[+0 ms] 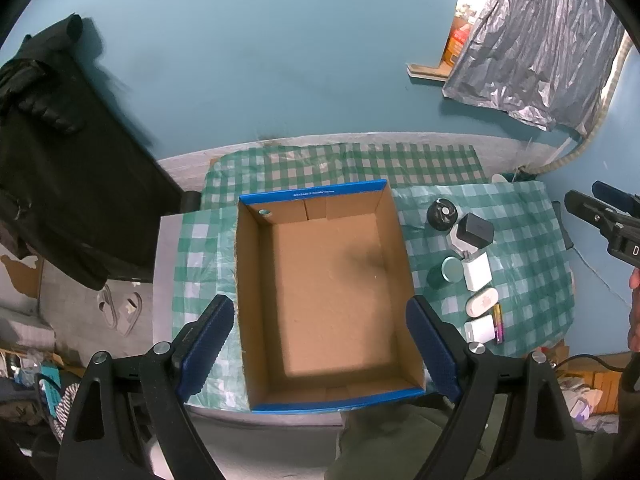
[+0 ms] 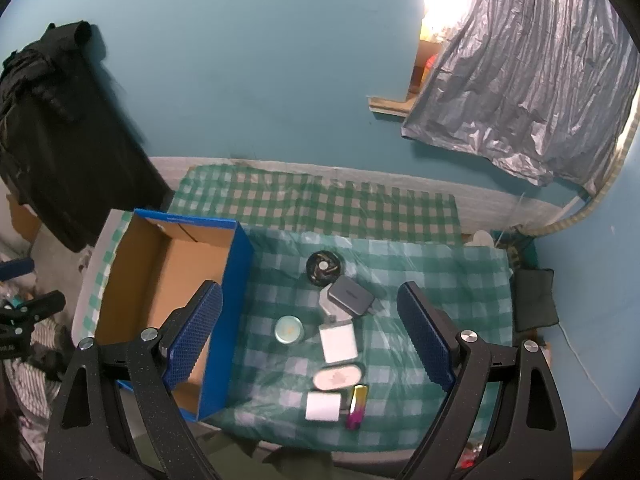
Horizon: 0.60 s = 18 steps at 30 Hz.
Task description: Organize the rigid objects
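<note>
Left wrist view: the left gripper point(image 1: 320, 344) hangs with jaws spread wide and empty above an open cardboard box point(image 1: 256, 280) on a green checked cloth point(image 1: 528, 240); small rigid objects lie at 3 o'clock of the box.

Right wrist view: the right gripper point(image 2: 310, 342), fully open and empty, hovers over a white adapter point(image 2: 338, 342), round tin point(image 2: 289, 329), dark charger point(image 2: 352, 295) and oval case point(image 2: 337, 376); the box sits at 9 o'clock.
</note>
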Each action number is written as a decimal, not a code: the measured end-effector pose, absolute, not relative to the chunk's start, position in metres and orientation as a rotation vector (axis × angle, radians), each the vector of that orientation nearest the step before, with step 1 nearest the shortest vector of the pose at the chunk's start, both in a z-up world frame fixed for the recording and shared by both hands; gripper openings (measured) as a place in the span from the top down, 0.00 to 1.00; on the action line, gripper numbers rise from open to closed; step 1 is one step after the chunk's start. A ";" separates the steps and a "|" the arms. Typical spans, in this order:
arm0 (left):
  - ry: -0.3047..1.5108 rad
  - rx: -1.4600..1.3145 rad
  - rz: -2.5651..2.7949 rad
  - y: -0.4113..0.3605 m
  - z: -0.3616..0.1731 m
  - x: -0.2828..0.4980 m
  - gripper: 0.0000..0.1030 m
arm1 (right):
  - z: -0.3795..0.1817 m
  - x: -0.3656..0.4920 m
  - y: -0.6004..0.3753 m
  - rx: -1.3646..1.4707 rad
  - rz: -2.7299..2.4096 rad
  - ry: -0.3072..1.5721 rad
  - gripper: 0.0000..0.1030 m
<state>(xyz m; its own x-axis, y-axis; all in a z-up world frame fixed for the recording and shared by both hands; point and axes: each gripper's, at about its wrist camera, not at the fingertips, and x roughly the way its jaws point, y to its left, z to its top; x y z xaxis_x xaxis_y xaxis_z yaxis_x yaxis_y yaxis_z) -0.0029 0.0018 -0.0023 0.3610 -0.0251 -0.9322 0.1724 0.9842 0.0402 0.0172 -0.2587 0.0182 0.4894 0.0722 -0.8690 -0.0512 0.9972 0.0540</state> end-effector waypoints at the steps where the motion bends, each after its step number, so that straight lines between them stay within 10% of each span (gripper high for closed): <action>1: 1.198 0.142 -0.127 0.001 -0.003 -0.003 0.14 | 0.019 0.018 -0.259 0.021 0.075 1.058 0.14; 18: 1.207 0.151 -0.123 0.004 -0.007 -0.003 0.14 | 0.017 0.016 -0.259 0.016 0.080 1.063 0.14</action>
<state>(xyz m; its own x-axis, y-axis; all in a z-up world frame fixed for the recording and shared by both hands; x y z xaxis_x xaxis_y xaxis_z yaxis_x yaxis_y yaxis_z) -0.0030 0.0040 -0.0065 0.3512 -0.0141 -0.9362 0.1753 0.9832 0.0509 0.0157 -0.2587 0.0171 0.4834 0.0734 -0.8723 -0.0581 0.9970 0.0517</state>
